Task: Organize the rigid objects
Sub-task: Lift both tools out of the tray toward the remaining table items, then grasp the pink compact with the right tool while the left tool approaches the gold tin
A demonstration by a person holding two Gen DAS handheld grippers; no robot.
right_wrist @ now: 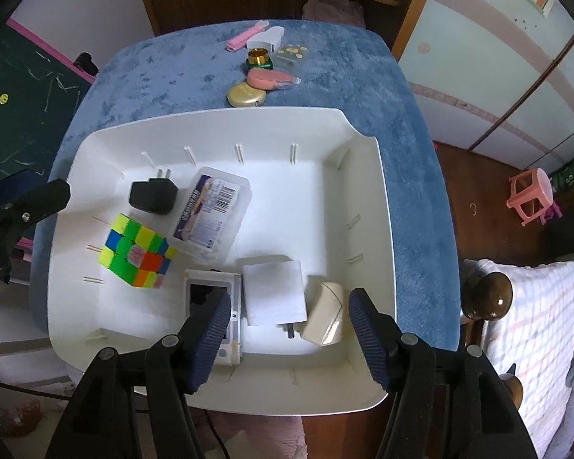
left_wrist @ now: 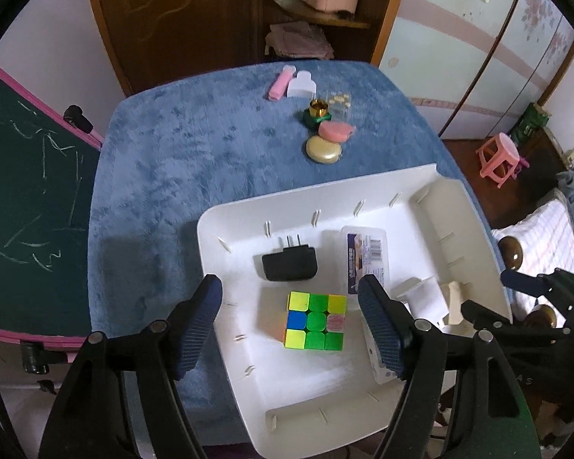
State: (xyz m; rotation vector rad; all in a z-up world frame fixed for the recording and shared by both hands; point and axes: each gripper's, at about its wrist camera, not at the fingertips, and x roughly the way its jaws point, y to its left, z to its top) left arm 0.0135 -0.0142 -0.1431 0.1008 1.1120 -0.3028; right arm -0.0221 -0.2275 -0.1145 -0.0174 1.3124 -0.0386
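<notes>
White plastic tray (right_wrist: 367, 206) sits on the blue fuzzy counter (right_wrist: 172, 72), and both my tools hang over it, released, w/ nothing between the fingers.

My left tool (left_wrist: 291, 308) is above the tray's left part. The colour cube (left_wrist: 315, 321) lies directly between its fingers in the left wrist view, below them on the tray floor, not touched. The black plug adapter (left_wrist: 289, 264) is just beyond the cube, prongs pointing away from me. The clear box w/ barcode label (left_wrist: 365, 256) lies near my left tool's right finger (left_wrist: 379, 329), partly hidden by it.

My right tool (right_wrist: 289, 325) is above the tray's near-right part. Between its fingers I see a white flat block (right_wrist: 273, 292) and a cream rounded piece (right_wrist: 323, 317) just beside it on the right. A white device w/ dark screen (right_wrist: 210, 302) is partly under the left finger (right_wrist: 210, 336).

Still on the counter beyond the tray, approx. in one group: gold round case (right_wrist: 245, 94), pink oval case (right_wrist: 268, 78), green-gold small jar (right_wrist: 259, 58), pink stick (right_wrist: 243, 39), white bottle (right_wrist: 266, 38).
</notes>
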